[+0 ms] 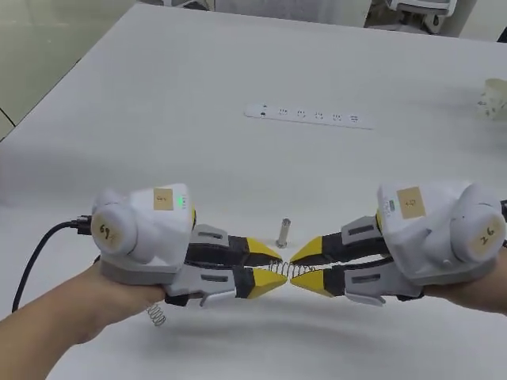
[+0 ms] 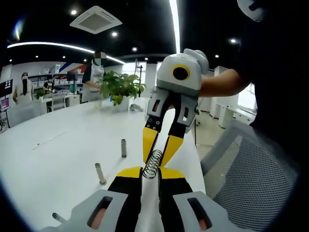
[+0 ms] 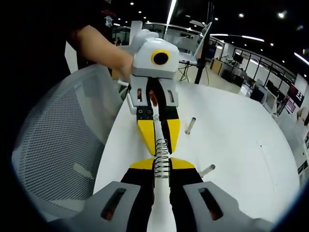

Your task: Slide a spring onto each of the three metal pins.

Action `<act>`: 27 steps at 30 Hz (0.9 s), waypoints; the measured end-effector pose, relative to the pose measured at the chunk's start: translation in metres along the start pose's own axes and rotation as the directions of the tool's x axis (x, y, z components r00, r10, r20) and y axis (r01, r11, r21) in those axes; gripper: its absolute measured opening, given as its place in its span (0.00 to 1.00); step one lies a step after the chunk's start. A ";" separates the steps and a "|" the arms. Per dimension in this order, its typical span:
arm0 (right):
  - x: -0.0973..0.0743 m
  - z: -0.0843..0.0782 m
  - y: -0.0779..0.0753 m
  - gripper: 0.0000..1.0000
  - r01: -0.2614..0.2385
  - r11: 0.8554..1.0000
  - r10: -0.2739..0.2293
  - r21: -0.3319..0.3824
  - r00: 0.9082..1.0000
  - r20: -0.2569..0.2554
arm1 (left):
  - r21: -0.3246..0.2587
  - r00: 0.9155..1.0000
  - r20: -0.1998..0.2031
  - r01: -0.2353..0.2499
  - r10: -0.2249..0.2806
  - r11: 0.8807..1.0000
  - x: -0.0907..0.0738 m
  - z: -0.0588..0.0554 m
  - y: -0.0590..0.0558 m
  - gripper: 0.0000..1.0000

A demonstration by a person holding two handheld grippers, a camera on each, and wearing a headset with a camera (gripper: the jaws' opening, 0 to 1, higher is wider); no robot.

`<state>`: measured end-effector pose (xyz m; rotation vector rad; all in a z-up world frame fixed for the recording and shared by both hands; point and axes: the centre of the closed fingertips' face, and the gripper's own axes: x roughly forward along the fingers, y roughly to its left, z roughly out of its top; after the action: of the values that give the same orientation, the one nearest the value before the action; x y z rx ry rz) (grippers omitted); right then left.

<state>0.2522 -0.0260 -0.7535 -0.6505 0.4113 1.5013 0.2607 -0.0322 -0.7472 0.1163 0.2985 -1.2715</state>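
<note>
We see the left gripper point(image 1: 279, 266) and the right gripper point(image 1: 298, 267) meeting tip to tip low over the wide white tabletop point(image 1: 238, 63), sharing a small coiled steel spring point(image 1: 289, 271) that bridges the gap between their yellow fingertips. In the left gripper view its own jaws are drawn in on the near end of the coil. The opposing gripper's fingers come down from above and pinch the far end. The right gripper view shows the same from the other side, with its jaws closed on the spring's lower turns, so we read each pair as clamped on one end. The spring sits clear of the table, roughly level. Just behind the tips a short silver metal pin point(image 1: 283, 233) stands upright and bare on the table. In the left gripper view we also pick out a coil-wrapped upright pin point(image 2: 123, 147) farther back. A second loose wire spring point(image 1: 156, 315) lies on the table beside the left hand. A long white power strip point(image 1: 309, 115) lies well beyond the grippers, and a thin black cable point(image 1: 36, 253) trails from the left gripper.
</note>
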 end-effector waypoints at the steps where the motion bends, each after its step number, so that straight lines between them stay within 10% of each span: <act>1: 0.000 0.000 0.000 0.08 0.000 1.000 0.000 0.002 1.000 0.000 | 0.001 1.000 0.000 0.001 -0.001 1.000 0.000 0.000 -0.001 0.04; 27: -0.003 0.001 0.001 0.11 0.007 0.998 -0.008 0.064 1.000 0.006 | -0.001 1.000 -0.015 0.013 -0.013 1.000 -0.004 -0.001 -0.006 0.03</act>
<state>0.2509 -0.0280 -0.7514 -0.5963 0.4500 1.4768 0.2542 -0.0300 -0.7463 0.1230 0.3130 -1.2843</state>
